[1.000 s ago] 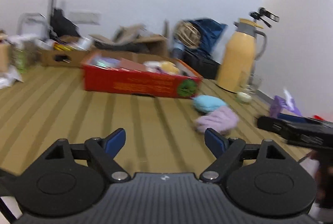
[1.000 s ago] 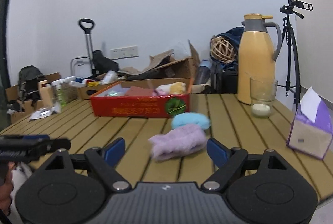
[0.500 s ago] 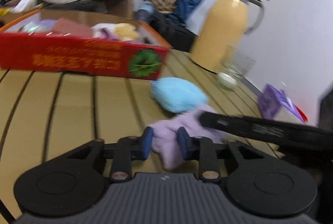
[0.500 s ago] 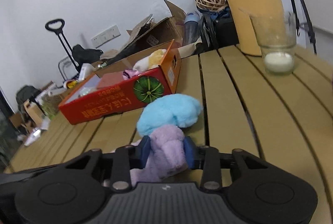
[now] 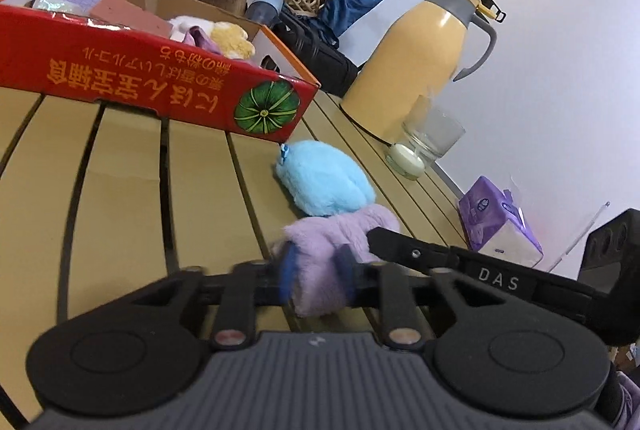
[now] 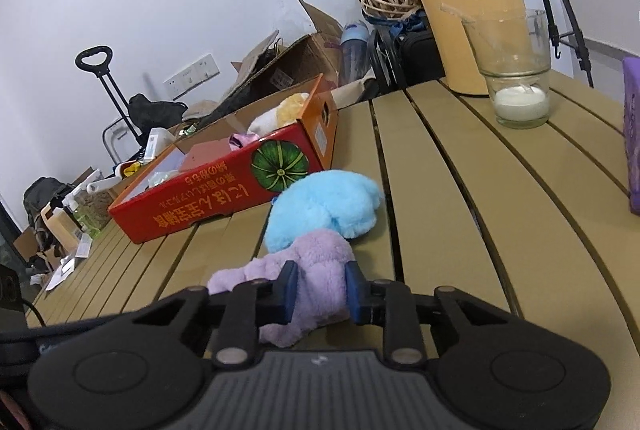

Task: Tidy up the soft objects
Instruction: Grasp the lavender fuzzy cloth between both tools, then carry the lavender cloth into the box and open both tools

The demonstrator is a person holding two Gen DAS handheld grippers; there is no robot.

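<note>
Slatted wooden table (image 5: 120,190): both grippers just closed – left gripper (image 5: 316,276) and right gripper (image 6: 320,288) clamped on fluffy lilac plush cloth (image 6: 316,270) – ready to lift toward red cardboard box (image 5: 160,78).

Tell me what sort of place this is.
Probably a spare room or workspace used for storage, not a tidy living space. A slatted table holds a thermos and a red box of soft things, while open cartons and a folding trolley are piled against the bare wall.
</note>
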